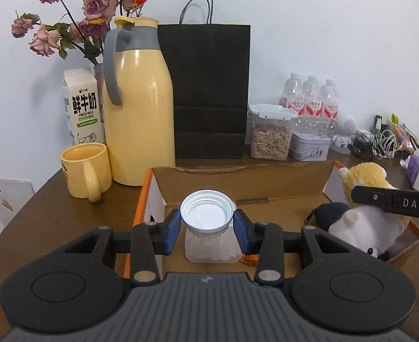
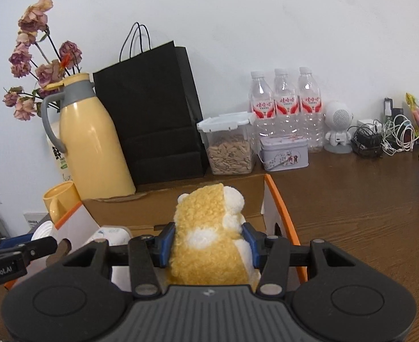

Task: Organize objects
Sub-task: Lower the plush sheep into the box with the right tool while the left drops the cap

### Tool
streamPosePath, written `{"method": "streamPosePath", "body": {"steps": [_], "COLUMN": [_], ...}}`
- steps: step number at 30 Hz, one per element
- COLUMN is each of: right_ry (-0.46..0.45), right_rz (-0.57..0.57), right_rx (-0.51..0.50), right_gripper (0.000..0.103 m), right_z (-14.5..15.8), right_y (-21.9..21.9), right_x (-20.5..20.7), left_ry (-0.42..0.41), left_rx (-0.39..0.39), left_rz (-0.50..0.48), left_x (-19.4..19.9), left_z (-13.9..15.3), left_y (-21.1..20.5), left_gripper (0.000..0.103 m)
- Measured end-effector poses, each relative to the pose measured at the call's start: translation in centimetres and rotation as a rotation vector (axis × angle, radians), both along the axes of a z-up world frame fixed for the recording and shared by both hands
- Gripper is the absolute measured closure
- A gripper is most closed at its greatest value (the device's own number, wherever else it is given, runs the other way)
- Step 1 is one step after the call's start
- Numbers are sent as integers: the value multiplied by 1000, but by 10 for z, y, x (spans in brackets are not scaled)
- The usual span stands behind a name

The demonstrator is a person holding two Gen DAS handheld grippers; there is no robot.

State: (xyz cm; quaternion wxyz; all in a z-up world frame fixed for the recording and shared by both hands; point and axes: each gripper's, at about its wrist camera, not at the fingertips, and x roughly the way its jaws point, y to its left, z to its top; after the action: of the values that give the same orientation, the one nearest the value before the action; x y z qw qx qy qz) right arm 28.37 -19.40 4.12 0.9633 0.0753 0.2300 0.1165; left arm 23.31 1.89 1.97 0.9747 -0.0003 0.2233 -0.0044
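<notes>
The jug looks of glossy smooth plastic. The table is brown wood with visible grain. The bag is matt black paper, the toy fuzzy cloth, the box plain matt cardboard.

Two black handheld grippers, left gripper and right gripper, with blue finger pads, silver pivot screws, ribbed grey bodies

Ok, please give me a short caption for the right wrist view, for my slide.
Right tongs grip a yellow plush toy above the open cardboard box on a crowded wooden table.
</notes>
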Motion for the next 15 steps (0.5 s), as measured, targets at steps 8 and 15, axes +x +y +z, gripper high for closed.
{"method": "streamPosePath", "body": {"steps": [8,15], "right_ry": [34,-13], "right_rz": [-21,-38], "right_rx": [-42,-70], "right_gripper": [53,14], "right_z": [-13,-9], "right_y": [-1,1], "right_x": [3,-6], "left_ry": [13,-70], "left_rx": [35,32], "left_rz": [10,36], "left_x": [-3,-17], "left_z": [-11,-3], "left_y": [-7,-4], "left_gripper": [56,6]}}
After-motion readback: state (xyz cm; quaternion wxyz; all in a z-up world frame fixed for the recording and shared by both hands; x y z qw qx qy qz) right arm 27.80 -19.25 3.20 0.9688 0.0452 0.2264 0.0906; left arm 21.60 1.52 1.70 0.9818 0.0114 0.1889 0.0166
